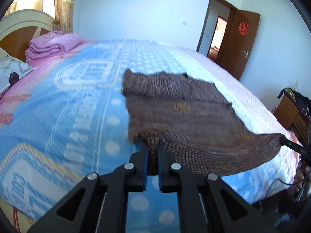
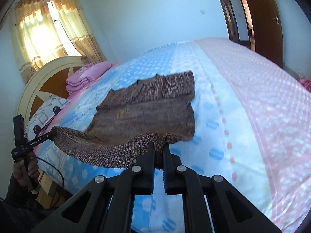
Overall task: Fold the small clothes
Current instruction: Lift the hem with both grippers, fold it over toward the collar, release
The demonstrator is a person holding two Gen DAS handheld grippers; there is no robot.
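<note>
Above bed (image 1: 77, 106) | both fingers clamped on brown knit garment (image 1: 175, 108) hem | far end resting on bedspread

The left gripper (image 1: 152, 145) and the right gripper (image 2: 159, 151) each pinch one near corner of the garment (image 1: 175, 104), whose near edge sags between them, lifted off the bed (image 1: 77, 106). Beyond the grippers the rest of the garment lies on the bed cover. In the left wrist view, the right gripper's tip meets the garment's corner far to the right. Far ahead and left of the grippers a stack of folded bedding (image 1: 54, 44) sits on the bed before the headboard (image 2: 48, 73), with a pillow (image 1: 11, 71) nearer on that side. Behind the headboard hangs a curtain (image 2: 48, 25). Ahead and right stands a door (image 1: 243, 40).
</note>
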